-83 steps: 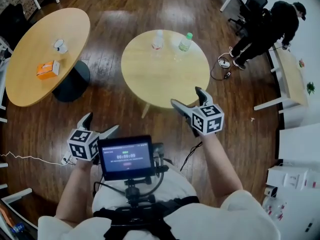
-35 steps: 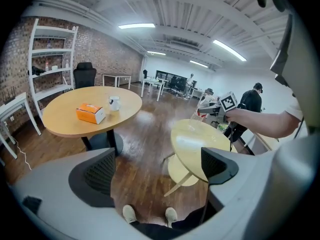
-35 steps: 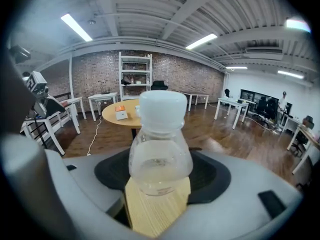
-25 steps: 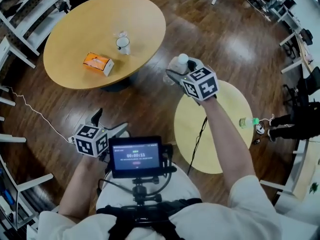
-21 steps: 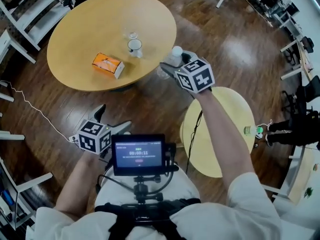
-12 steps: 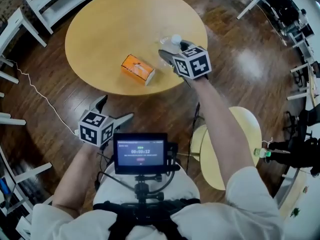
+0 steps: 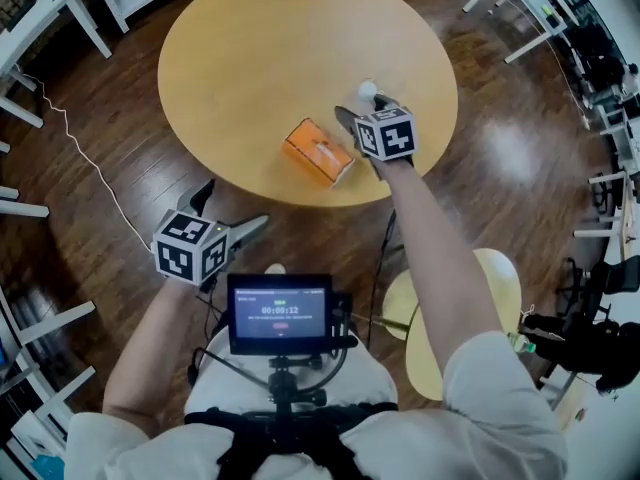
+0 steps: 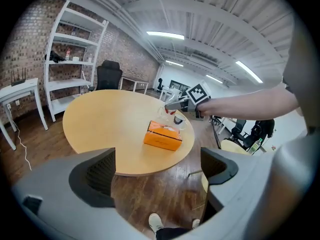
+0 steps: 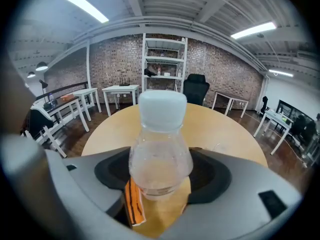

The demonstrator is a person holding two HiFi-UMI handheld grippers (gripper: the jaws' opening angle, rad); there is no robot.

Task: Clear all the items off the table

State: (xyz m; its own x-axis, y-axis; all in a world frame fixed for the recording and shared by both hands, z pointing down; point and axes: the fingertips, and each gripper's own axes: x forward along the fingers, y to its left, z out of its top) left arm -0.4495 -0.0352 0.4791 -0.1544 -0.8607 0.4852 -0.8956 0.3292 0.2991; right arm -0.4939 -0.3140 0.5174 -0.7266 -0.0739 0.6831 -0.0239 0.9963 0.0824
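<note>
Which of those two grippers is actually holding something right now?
The right gripper, out over the round table: its fingers are shut on a clear bottle with a white cap. The left gripper has its fingers apart with nothing between them.

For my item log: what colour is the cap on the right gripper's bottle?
White cap on the bottle; clearest in the right gripper view.

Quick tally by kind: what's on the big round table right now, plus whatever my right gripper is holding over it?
Bottle: 1, clear with a white cap, clamped in the right gripper
Tissue box: 1, orange, on the round table
Mug: 1, on the table behind the box
Total: 3 that show
</note>
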